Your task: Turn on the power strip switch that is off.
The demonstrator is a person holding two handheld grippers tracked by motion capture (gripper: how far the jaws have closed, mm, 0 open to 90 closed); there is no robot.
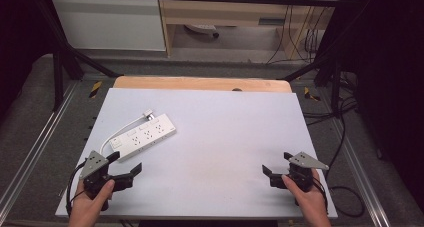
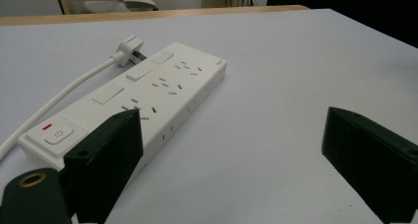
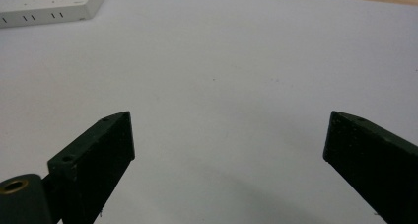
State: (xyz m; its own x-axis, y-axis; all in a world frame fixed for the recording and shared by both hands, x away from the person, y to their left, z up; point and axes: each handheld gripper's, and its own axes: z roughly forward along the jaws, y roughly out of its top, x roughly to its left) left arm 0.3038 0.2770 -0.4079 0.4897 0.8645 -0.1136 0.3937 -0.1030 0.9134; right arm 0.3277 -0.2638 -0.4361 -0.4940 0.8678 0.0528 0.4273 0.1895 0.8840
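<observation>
So, quick rundown:
Power strip [image 1: 143, 136]: flat on the white table [image 1: 225, 137], left of centre, plug [image 1: 148, 114] loose at its far end.
Left gripper [image 1: 125, 168]: jaws spread, empty, strip's switch end just beyond them.
Right gripper [image 1: 275, 174]: spread, empty, well apart from it.
Tip: probably approach square across the strip's narrow sides, not diagonally.

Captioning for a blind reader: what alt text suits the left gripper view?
A white power strip lies on a pale table, its cord and plug beside it. The open left gripper has its black jaws wide apart, holding nothing.
</observation>
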